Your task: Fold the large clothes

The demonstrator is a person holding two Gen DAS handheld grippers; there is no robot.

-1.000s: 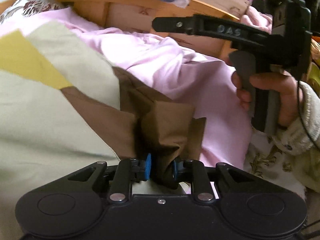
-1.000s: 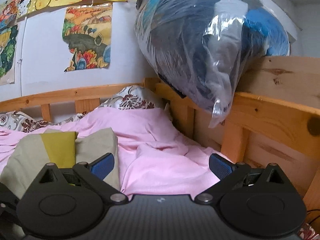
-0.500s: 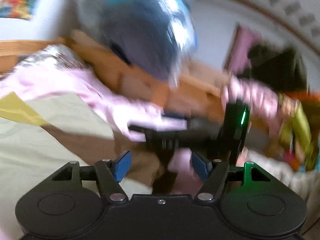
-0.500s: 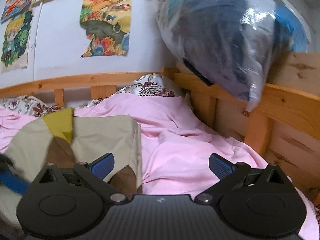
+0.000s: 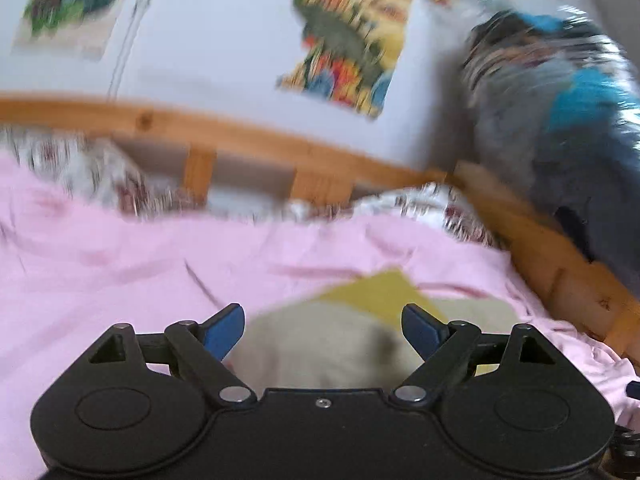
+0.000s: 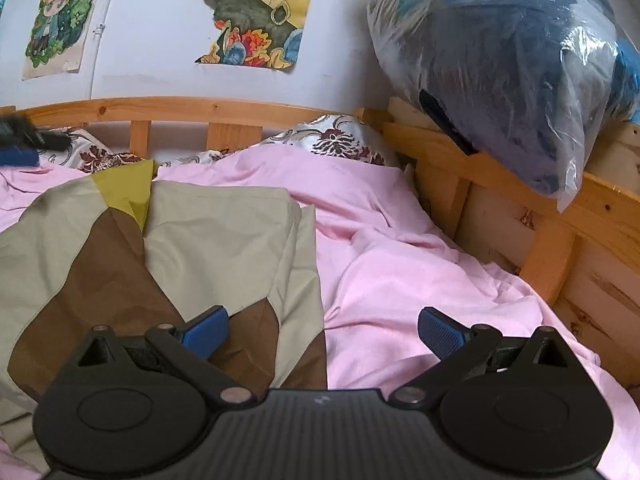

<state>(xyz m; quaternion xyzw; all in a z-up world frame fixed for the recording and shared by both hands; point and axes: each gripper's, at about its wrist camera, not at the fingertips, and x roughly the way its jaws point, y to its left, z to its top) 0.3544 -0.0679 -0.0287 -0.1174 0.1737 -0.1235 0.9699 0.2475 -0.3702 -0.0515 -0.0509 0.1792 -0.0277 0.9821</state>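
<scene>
A beige, brown and yellow garment [image 6: 208, 240] lies folded on the pink bedsheet [image 6: 392, 264]. My right gripper [image 6: 322, 330] hangs open over the garment's right edge, with nothing between its blue pads. My left gripper [image 5: 322, 330] is over the beige and yellow part of the garment [image 5: 332, 344]; its jaws are opening and the pads do not touch the cloth. The left wrist view is blurred by motion. A bit of the left gripper [image 6: 24, 140] shows at the far left of the right wrist view.
A wooden bed rail [image 6: 500, 176] runs along the back and right side. A plastic bag of dark clothes [image 6: 508, 64] rests on the right rail. Patterned pillows [image 6: 336, 140] lie at the head. Posters [image 6: 256, 12] hang on the white wall.
My left gripper let go of the brown cloth, opened wide and swung round toward the wall. My right gripper moved over the garment's right edge, still open.
</scene>
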